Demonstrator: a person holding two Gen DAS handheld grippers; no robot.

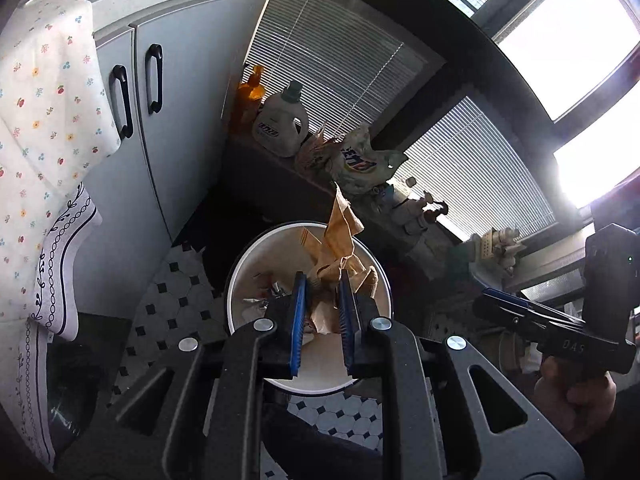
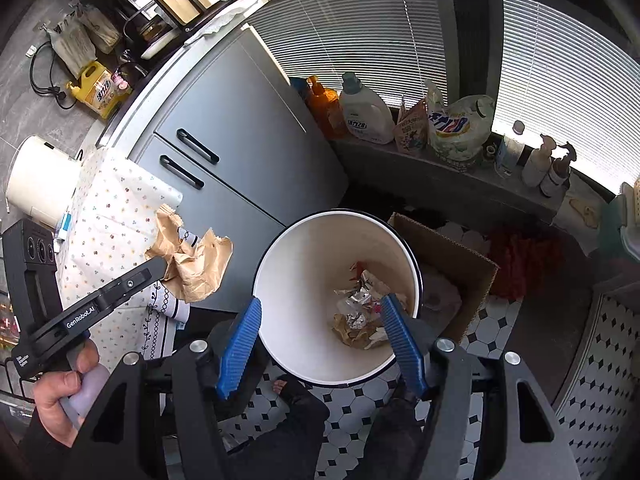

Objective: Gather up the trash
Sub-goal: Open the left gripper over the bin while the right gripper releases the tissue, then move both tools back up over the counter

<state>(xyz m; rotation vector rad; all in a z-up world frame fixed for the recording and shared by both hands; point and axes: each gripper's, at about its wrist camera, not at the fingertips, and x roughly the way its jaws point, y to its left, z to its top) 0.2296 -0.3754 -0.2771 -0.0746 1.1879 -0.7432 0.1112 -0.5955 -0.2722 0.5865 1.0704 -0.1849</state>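
The left hand-held gripper (image 1: 323, 300) is clamped on a crumpled brown paper bag (image 1: 340, 240), which it holds above the white bin (image 1: 240, 276). In the right wrist view the bag (image 2: 192, 264) sits left of the bin (image 2: 296, 264), beside its rim. The paper looks light, soft and easily torn, so the bunched middle is the safest hold. The right hand-held gripper (image 2: 318, 340) is spread wide and empty over the bin, above the foil scraps (image 2: 356, 296).
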